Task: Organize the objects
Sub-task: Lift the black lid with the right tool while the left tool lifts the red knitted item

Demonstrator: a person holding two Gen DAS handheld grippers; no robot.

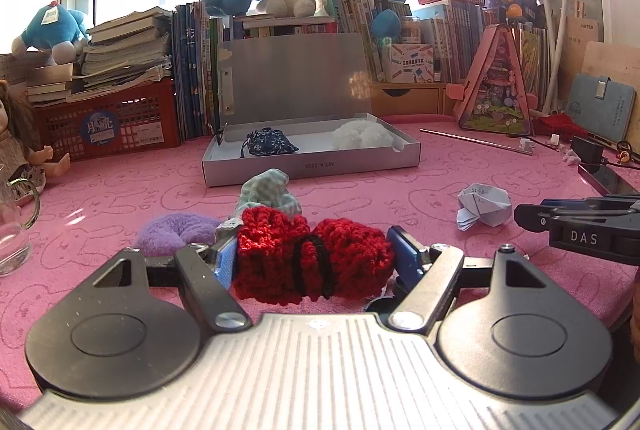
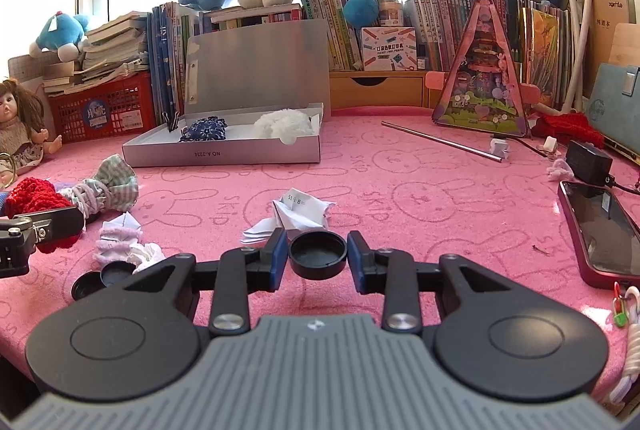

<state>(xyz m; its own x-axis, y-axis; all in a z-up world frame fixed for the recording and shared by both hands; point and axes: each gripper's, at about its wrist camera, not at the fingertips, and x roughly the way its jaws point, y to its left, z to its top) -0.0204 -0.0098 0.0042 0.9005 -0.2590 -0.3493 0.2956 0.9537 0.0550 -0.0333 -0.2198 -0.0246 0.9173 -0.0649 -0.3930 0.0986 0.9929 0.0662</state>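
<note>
My left gripper point(image 1: 314, 240) is shut on a red knitted piece with a black band point(image 1: 340, 254), held just above the pink tablecloth. My right gripper point(image 2: 318, 240) is shut on a small round black cap point(image 2: 318, 254), with a pad on each side. Straight ahead an open grey box point(image 1: 312, 165) lies with its lid up. Inside it are a blue floral pouch point(image 1: 270, 141) and a white fluffy ball point(image 1: 362, 135). A purple fluffy ring point(image 1: 176, 232), a green checked scrunchie point(image 1: 266, 191) and a folded paper point(image 2: 296, 216) lie loose in front of the box.
Two more black caps point(image 2: 100, 280) and a white-pink cloth point(image 2: 120, 242) lie at the front left. A phone point(image 2: 600, 234) and charger are on the right, a glass jar point(image 1: 12, 238) and doll point(image 2: 20, 125) on the left. Books, baskets and plush toys line the back.
</note>
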